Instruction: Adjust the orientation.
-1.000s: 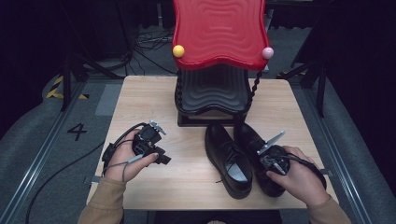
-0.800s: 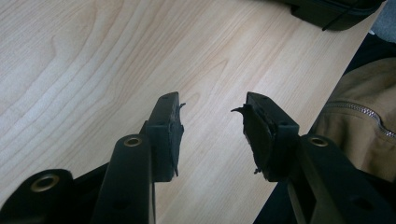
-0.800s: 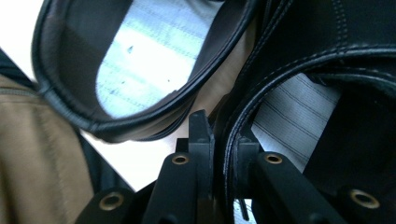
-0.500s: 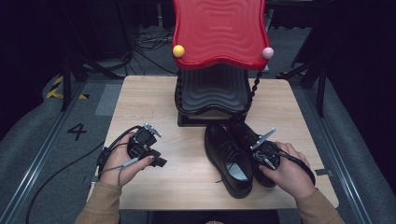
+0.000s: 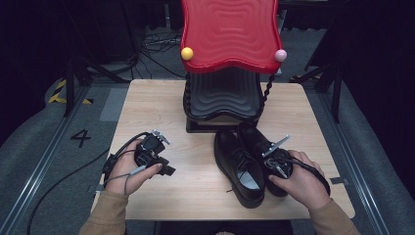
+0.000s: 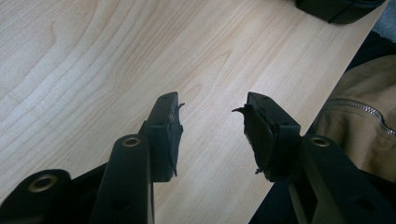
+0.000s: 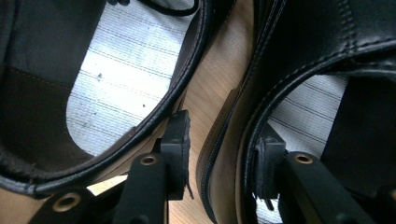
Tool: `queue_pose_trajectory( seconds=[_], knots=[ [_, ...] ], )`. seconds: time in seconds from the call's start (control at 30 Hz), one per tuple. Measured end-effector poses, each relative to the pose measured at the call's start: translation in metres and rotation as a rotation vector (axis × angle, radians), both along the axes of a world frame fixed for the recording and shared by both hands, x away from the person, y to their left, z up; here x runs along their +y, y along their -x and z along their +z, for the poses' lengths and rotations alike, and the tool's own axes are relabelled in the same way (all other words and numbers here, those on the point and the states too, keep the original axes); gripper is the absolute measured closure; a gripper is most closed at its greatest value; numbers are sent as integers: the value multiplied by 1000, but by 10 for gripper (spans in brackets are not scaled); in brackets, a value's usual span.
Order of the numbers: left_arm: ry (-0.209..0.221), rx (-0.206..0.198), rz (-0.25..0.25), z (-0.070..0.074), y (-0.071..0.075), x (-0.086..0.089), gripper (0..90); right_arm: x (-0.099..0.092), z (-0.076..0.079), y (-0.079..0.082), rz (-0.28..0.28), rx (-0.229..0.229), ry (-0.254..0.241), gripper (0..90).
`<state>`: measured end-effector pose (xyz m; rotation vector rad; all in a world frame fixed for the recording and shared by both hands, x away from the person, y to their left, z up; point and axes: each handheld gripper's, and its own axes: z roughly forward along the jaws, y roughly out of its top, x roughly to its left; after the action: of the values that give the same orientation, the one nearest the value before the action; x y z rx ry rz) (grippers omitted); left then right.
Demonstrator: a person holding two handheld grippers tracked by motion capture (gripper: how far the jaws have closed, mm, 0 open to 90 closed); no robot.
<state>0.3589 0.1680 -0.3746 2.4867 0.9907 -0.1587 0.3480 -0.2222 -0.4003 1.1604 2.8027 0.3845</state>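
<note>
Two black leather lace-up shoes stand side by side on the wooden table [image 5: 147, 112], the left shoe [image 5: 240, 169] and the right shoe [image 5: 254, 139], toes pointing away. My right gripper [image 5: 271, 169] is at the right shoe's heel opening. In the right gripper view its jaws have just been opening: the right gripper [image 7: 224, 135] straddles the right shoe's [image 7: 327, 46] inner side wall, one jaw in the gap beside the left shoe [image 7: 116, 70], the other inside the shoe, and the outer pad stands off the leather. My left gripper [image 5: 165, 169] [image 6: 212, 112] is open over bare wood with nothing between its jaws.
A stand with a red wavy top [image 5: 230, 34] and a black wavy shelf [image 5: 222, 95] sits at the back middle of the table, just beyond the shoes' toes. A yellow ball [image 5: 187, 53] and a pink ball [image 5: 280, 55] hang at its corners. The table's near edge [image 6: 327, 88] lies close beside my left gripper.
My right hand and gripper have shifted slightly left, and the right shoe's heel now sits closer to the left shoe. The left hand has stayed where it was.
</note>
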Motion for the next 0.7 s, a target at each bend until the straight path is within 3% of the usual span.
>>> queue_pose_trajectory(
  seconds=[0.17,0.2,0.3,0.4,0.63,0.7],
  knots=[
    [2,0,-1,0,-1,0,560,-8,6,1,-54,17,-50,555],
    [1,2,-3,0,-1,0,560,-14,13,3,-96,21,-88,509],
    [0,0,-4,-1,-2,-2,560,-18,19,5,-136,24,-122,468],
    [-4,5,-7,-1,-2,-3,560,-21,25,9,-176,-11,-125,462],
    [-8,12,1,-2,-1,-1,561,-16,30,10,-233,-29,-214,399],
    [-9,11,3,-3,0,0,560,-14,27,7,-263,-55,-197,395]
  ],
)
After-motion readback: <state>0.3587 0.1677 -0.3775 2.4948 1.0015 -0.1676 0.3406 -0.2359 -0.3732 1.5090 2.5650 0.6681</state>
